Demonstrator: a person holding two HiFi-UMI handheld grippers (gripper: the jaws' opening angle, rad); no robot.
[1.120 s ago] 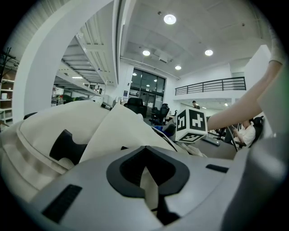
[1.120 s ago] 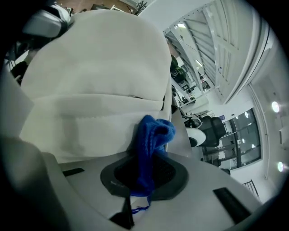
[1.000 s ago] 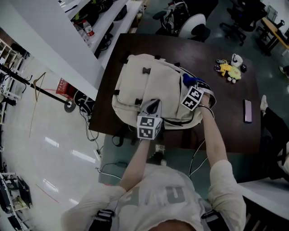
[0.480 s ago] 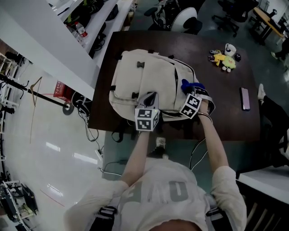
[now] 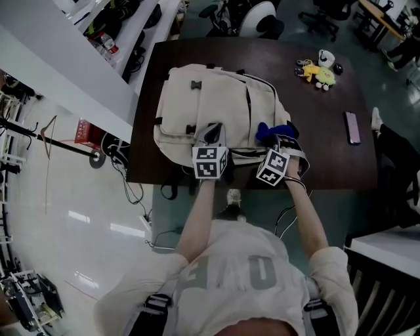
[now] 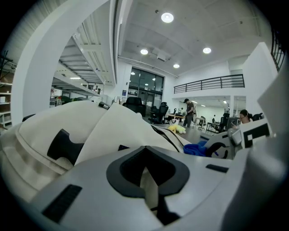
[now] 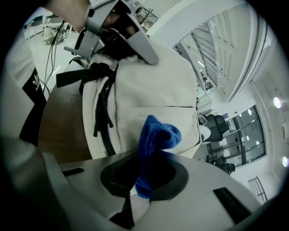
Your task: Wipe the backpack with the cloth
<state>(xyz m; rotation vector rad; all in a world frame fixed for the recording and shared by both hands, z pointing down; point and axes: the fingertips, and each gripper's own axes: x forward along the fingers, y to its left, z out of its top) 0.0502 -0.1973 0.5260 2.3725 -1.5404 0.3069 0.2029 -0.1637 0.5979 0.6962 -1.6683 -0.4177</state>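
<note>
A cream backpack (image 5: 216, 111) lies flat on the dark brown table (image 5: 315, 125), its straps hanging over the near edge. My left gripper (image 5: 213, 134) is shut on a fold of the backpack's fabric (image 6: 146, 180) at the near end. My right gripper (image 5: 279, 141) is shut on a blue cloth (image 7: 153, 144), which rests against the backpack's near right side (image 7: 149, 81). In the head view the blue cloth (image 5: 269, 131) shows just past the right gripper. The left gripper (image 7: 119, 27) also appears in the right gripper view, holding the bag.
A yellow plush toy (image 5: 318, 71) with small items lies at the table's far right, and a phone (image 5: 352, 127) lies on the right side. White shelving (image 5: 98, 46) runs along the left. Office chairs (image 5: 259, 16) stand beyond the table. Cables trail on the floor below the near edge.
Both grippers have drawn back toward the near edge of the backpack. The right gripper slid the blue cloth down the bag's right side toward me.
</note>
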